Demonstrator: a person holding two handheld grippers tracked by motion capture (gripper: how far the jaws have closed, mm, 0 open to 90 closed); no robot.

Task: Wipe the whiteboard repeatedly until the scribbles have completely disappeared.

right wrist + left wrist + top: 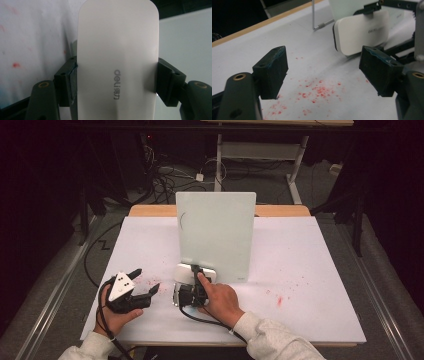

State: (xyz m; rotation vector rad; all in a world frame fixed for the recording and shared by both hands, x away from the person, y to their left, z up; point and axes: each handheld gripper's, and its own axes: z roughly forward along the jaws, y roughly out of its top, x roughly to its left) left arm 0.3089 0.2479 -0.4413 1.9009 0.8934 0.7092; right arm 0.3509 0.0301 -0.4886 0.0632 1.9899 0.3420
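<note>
White table [310, 265], red specks | right gripper [196, 270] jaws clamp eraser [117, 62] | left gripper [324, 72] jaws released

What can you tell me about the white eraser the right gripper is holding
The white eraser is a flat, rounded-corner block with a smooth, matte plastic-looking top, grey "deli" lettering and a dark layer along its underside. The right gripper is shut on its two long sides, holding it just above the white table, right in front of the upright pale board. Whether it touches the board cannot be told.
</note>
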